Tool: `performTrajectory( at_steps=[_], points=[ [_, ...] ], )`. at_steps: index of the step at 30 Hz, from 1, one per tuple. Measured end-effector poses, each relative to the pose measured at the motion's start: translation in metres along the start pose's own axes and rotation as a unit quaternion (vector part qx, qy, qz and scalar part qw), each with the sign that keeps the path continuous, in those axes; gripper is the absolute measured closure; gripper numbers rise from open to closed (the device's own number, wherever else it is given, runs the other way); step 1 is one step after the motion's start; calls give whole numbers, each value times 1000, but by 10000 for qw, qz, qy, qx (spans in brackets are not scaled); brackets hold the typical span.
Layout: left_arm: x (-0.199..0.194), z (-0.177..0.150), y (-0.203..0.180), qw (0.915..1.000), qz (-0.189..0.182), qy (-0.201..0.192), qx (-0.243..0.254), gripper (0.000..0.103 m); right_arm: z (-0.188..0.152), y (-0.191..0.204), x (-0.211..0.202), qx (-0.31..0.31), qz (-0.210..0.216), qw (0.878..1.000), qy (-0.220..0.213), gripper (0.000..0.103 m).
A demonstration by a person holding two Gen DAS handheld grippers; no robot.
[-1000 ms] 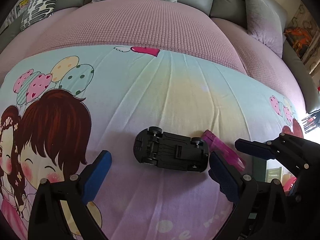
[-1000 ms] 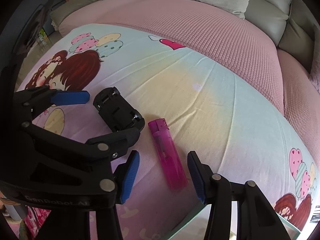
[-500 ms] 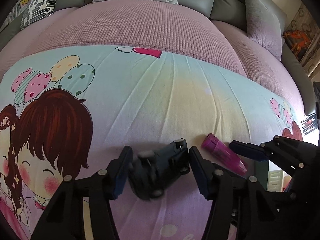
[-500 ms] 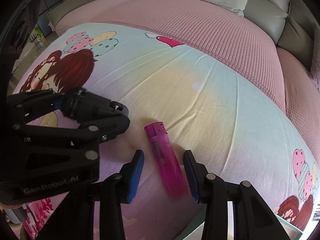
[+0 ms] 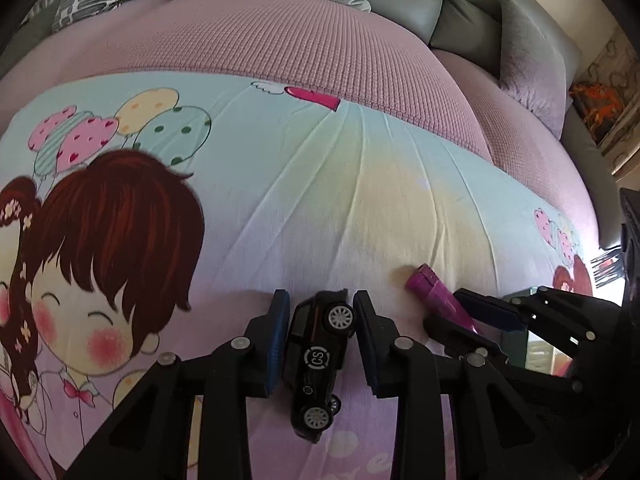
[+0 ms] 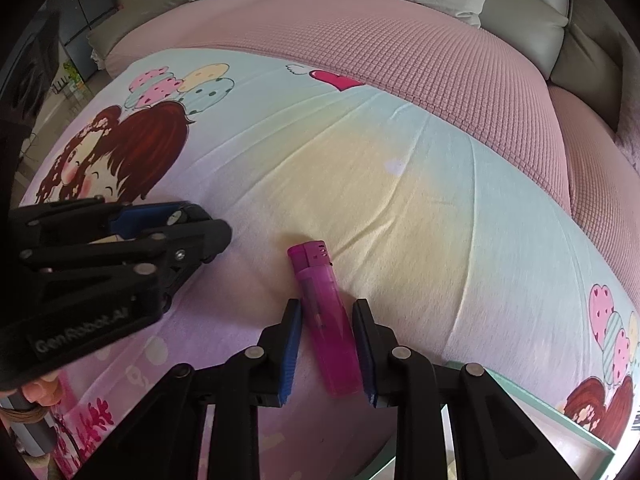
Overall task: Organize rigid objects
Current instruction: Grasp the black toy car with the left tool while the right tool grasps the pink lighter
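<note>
Between the blue pads of the left gripper [image 5: 321, 334] there's now a little black toy car [image 5: 318, 364], and that's the big change: a second ago those jaws were spread wide around the car as it lay upside down on the cartoon bedsheet [image 5: 320, 200], and they've just been closing in. Now the car sits on its side, wheels facing the camera, nose between the pads and its tail hanging back toward the wrist. The pads look to be touching it on both sides, so I'd call that a pinch

Over on the other side, the right gripper [image 6: 326, 344] has also just been closing, with the pink lighter [image 6: 326, 320] between its pads. It lies lengthwise between the fingers, cap end sticking out ahead of the tips. There's still a thin gap showing on each side, so I'd say it's bracketed rather than squeezed, not really gripped yet

My guess is both pickups are basically at the grab stage; the car seems ready to lift, the lighter needs a bit more squeeze first
</note>
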State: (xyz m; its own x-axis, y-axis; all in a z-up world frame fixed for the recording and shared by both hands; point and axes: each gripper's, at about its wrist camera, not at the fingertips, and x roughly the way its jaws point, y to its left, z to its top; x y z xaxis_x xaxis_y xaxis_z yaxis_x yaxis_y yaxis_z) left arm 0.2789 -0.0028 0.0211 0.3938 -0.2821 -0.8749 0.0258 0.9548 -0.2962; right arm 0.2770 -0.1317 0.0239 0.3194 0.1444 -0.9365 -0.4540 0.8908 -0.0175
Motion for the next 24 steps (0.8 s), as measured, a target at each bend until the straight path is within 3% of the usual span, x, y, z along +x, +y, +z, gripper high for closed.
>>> performTrajectory(
  at_steps=[6,11,14,24],
  points=[
    [-7,-13,1,9998,-109,127,-82,68,-6,-1,-3,134,14,9999,57,77],
    [-10,-20,-4,9998,41,182,-6,68,-8,2,-4,205,-17,9998,72,82],
    [-14,-23,-6,9998,103,195,7,75,-12,2,-7,314,14,9995,42,82],
    [-36,-47,-4,9992,-154,74,-354,75,-41,3,-34,1002,427,9931,-428,82]
  ],
)
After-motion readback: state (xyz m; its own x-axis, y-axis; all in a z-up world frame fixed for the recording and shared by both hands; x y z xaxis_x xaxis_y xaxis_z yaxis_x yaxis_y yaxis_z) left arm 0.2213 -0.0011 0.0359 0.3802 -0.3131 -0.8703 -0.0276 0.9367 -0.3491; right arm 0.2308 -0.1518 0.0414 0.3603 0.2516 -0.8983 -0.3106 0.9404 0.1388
